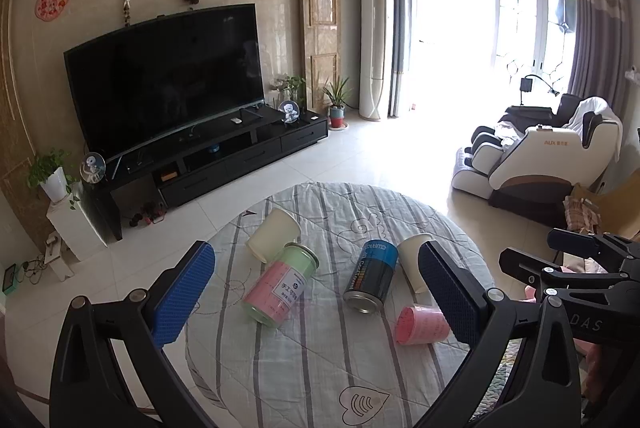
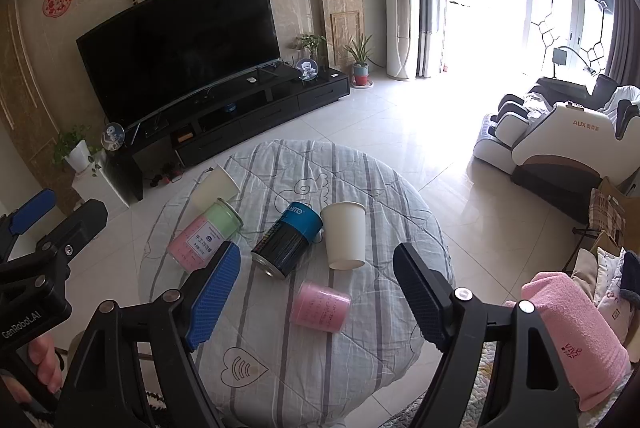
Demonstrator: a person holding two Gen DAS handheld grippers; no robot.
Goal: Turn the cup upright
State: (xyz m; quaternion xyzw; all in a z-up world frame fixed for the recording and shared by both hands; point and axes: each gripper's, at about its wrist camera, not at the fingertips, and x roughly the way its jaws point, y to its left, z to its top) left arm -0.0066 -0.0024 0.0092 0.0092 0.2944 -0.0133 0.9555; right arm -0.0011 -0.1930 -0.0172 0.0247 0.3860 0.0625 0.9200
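A round table [image 1: 304, 360] [image 2: 384, 312] with a striped quilted cover holds several containers. A white paper cup [image 2: 344, 234] [image 1: 412, 260] stands upside down right of centre. A cream cup [image 1: 272, 234] [image 2: 214, 186] lies on its side at the far left. A pink cup [image 1: 420, 324] [image 2: 320, 306] lies on its side near the front. My left gripper [image 1: 316, 296] is open and empty, above the near table. My right gripper [image 2: 316, 300] is open and empty, with the pink cup between its fingers in view.
A pink-and-green jar [image 1: 280, 288] [image 2: 204, 234] and a dark can with a blue end [image 1: 370, 276] [image 2: 286, 242] lie on their sides mid-table. A TV stand [image 1: 224, 156], a massage chair [image 2: 560, 132] and a pink towel [image 2: 576, 336] surround the table.
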